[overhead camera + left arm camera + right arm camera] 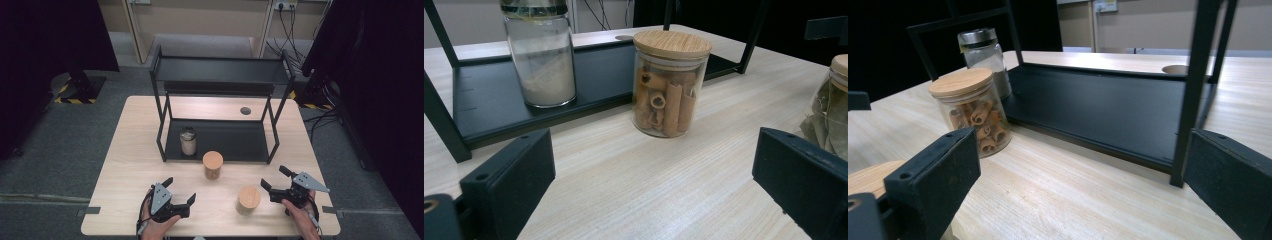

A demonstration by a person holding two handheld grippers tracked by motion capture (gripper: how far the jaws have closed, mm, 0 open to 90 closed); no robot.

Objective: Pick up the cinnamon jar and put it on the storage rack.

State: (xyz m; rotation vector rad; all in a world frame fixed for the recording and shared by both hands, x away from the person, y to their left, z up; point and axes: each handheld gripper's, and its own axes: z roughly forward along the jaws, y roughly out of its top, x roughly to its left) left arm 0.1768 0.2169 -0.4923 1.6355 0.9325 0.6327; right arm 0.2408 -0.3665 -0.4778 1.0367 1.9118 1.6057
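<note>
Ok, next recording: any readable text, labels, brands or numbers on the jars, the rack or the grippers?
None can be read.
Metal-lidded jar: a dark band under the lid, no legible print.
Jar of rolled sticks: plain wooden lid, no label.
Jar of dried leaves: no label visible.
Black rack: no markings visible.

A rectangular light-wood table (130, 165) is seen on grey carpet. A black metal two-tier shelf rack (220, 70) is stood on its far half, beside a round cable hole (245, 110) in the tabletop. A clear glass jar with a metal lid and pale powder (188, 141) is placed on the rack's lower tray. Just in front of the rack, a bamboo-lidded glass jar of brown rolled sticks (213, 165) is set on the table, with a second bamboo-lidded glass jar (248, 200) nearer the front edge.
</note>
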